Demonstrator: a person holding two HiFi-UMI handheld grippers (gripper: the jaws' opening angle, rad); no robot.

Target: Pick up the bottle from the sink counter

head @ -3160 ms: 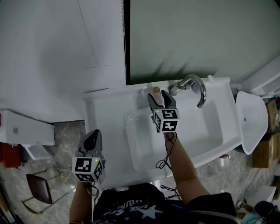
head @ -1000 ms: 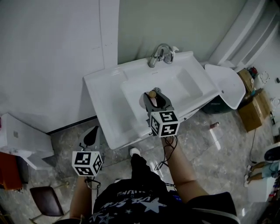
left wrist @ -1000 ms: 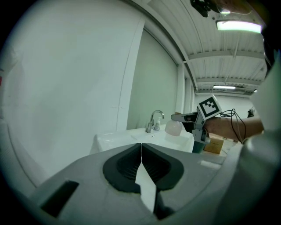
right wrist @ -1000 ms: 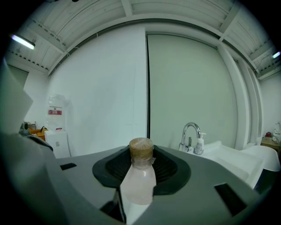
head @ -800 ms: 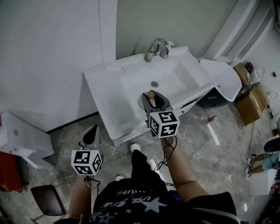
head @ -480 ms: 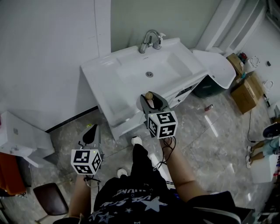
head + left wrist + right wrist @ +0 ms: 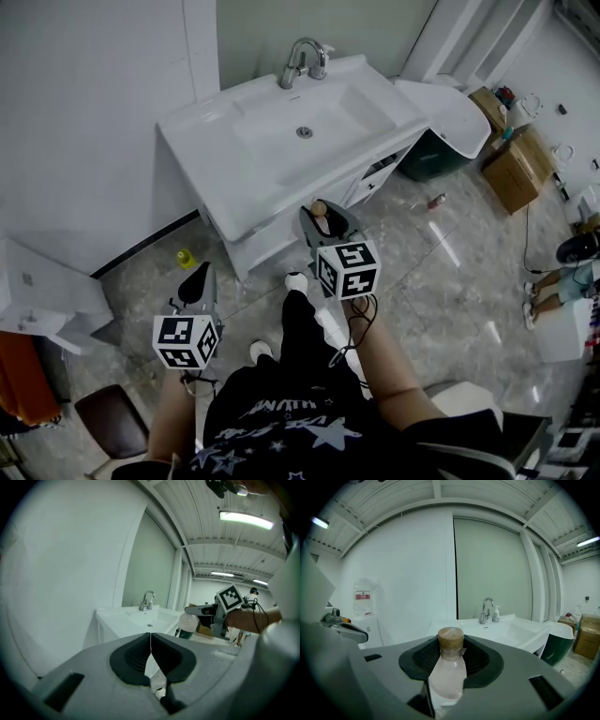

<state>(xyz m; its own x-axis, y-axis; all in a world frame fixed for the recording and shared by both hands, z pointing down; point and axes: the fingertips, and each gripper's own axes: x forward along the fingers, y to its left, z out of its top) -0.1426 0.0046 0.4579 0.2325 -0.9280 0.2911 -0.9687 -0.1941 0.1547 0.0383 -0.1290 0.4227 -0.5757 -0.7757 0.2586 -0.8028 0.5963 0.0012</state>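
Grey left tongs (image 7: 195, 286) at 7 o'clock of the head view: shut pad to pad on nothing, idle beside the body, probably because one grip suffices for so light a load. Farther out, near centre, right tongs (image 7: 325, 214): clamped on the pale translucent body of the bottle (image 7: 446, 672), tan cap up and clear above the pads. Upright hold, likely to guard against tipping or slipping. Under the bottle, only marbled floor (image 7: 441, 272). Beyond, at 11 o'clock, white sink surface (image 7: 192, 141), well apart from the bottle, chrome tap (image 7: 302, 61) at its far edge. Pick-up judged complete.
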